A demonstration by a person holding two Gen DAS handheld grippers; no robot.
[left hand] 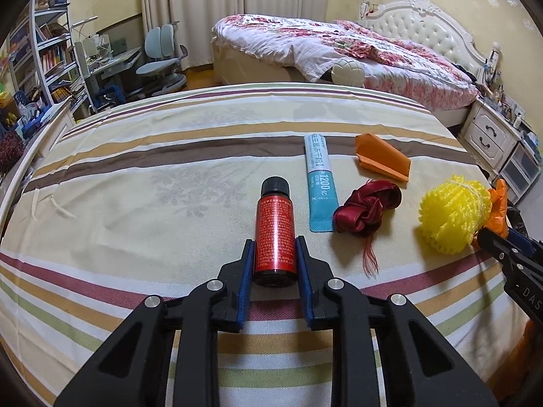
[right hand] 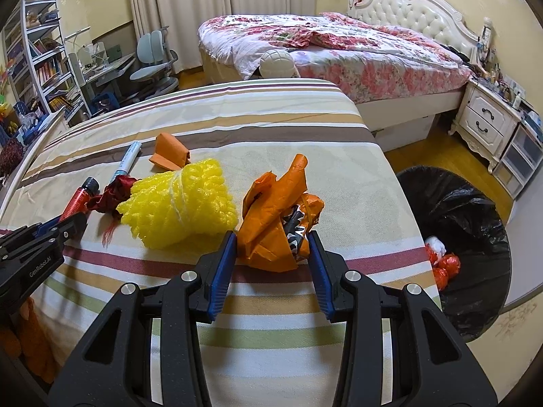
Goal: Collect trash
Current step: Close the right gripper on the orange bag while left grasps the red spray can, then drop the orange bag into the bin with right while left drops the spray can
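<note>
left gripper (left hand: pixel 275 247) clamps red bottle (left hand: pixel 274 234); only right view shows bin (right hand: pixel 475 237).

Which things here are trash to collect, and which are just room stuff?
Job: red bottle in left gripper; orange wrapper in right gripper; yellow foam net; blue sachet; red ribbon; orange paper; bin.
Not: chair, bookshelf, nightstand.

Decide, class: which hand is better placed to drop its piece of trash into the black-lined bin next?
The right. The right gripper clamps the crumpled orange wrapper at the striped bedcover's edge, beside the black-lined bin. The left gripper grips the red bottle farther away.
</note>
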